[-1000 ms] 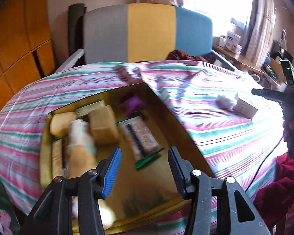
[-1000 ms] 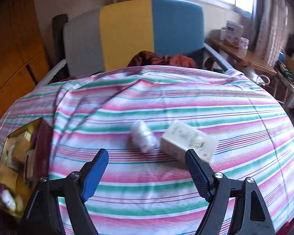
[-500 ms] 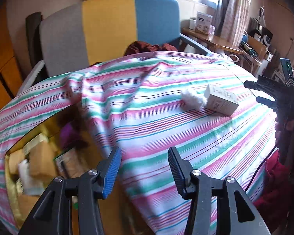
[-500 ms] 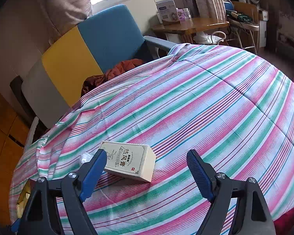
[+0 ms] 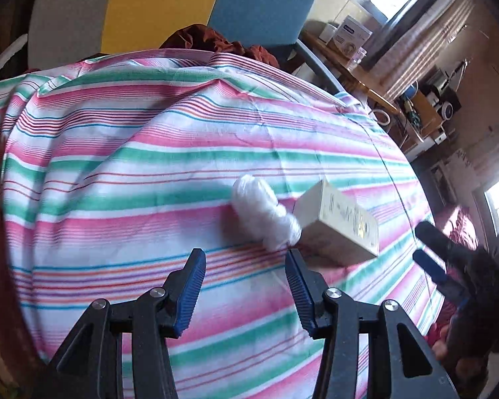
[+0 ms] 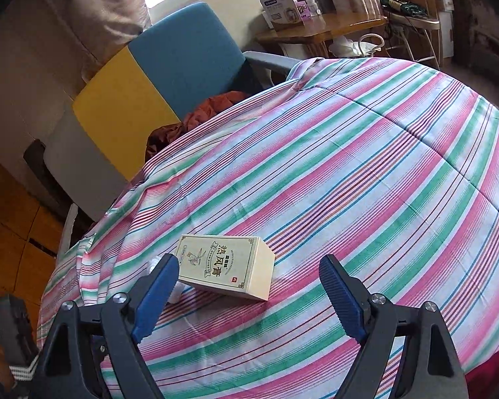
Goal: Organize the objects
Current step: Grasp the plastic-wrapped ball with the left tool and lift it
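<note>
A cream carton with green print lies flat on the striped bedcover. A white fluffy wad rests against the carton's left end. My left gripper hovers just short of the wad, jaws apart and empty. My right gripper stands over the carton's near side with its jaws opening wide and nothing pressed between them. In the right wrist view its left finger hides most of the wad. The right gripper's fingers show at the right edge of the left wrist view.
A grey, yellow and blue chair stands behind the bed with a rust-red cloth on its seat. Beyond it, a wooden side table carries boxes and bottles. Cluttered shelves fill the far right.
The left gripper swung right, away from the yellow box of items, and came down toward the wad and carton. The right gripper rolled, closed in on the carton, and its jaws widened.
</note>
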Demonstrator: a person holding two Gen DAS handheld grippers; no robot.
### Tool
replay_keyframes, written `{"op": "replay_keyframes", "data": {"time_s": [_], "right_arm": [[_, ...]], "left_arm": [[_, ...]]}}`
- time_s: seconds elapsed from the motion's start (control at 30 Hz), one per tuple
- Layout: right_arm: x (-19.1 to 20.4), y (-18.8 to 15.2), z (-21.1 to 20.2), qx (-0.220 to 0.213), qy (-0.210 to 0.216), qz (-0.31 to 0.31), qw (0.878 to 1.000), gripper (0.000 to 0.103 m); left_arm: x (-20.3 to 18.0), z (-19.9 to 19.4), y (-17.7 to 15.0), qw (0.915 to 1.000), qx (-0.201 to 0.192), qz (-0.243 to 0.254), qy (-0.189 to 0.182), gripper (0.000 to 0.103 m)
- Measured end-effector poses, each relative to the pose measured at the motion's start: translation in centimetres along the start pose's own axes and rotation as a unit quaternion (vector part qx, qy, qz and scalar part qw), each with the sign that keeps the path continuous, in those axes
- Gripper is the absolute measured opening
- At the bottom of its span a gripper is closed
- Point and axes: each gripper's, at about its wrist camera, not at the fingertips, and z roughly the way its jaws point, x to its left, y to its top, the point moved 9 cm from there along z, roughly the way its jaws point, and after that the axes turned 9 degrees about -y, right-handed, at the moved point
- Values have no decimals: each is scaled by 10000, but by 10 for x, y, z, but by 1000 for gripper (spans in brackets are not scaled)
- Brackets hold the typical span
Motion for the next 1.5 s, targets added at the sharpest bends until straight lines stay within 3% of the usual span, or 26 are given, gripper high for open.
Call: {"op": "replay_keyframes", "data": {"time_s": [0.17, 0.3, 0.4, 0.47, 0.53, 0.67, 0.93, 1.17, 1.27, 1.33, 1.5], "right_arm": [[0, -2, 2, 77, 61, 34, 9999, 87], [0, -4, 5, 137, 71, 56, 9999, 87], [2, -6, 7, 181, 57, -2, 9998, 87], [2, -6, 8, 196, 45, -23, 9998, 87], [1, -6, 8, 203, 33, 1, 9998, 87], [0, -6, 9, 201, 14, -5, 9998, 87], [2, -10, 12, 258, -109, -159, 9995, 87], [26, -26, 24, 430, -382, -1067, 9926, 88], [50, -28, 25, 375, -467, -1984, 9783, 94], [64, -30, 29, 374, -647, -2850, 9556, 103], [70, -25, 53, 679, -1043, -4141, 9017, 103]], "left_arm": [[6, 34, 21, 9973, -46, -687, -256, 55], [5, 61, 31, 9963, -34, -794, -314, 59], [-2, 75, 32, 9995, -26, -305, -50, 57], [-4, 74, 26, 9994, 37, 183, 286, 43], [-3, 69, 19, 9988, 105, 405, 268, 36], [3, 49, -3, 9971, 187, 656, 348, 36], [10, -1, -76, 9916, 97, 1167, 544, 36], [9, -24, -112, 9872, -65, 1504, 519, 36], [9, -23, -112, 9863, -88, 1580, 472, 36], [10, -23, -112, 9877, -117, 1506, 399, 36], [13, -25, -112, 9898, -216, 1381, 268, 36]]}}
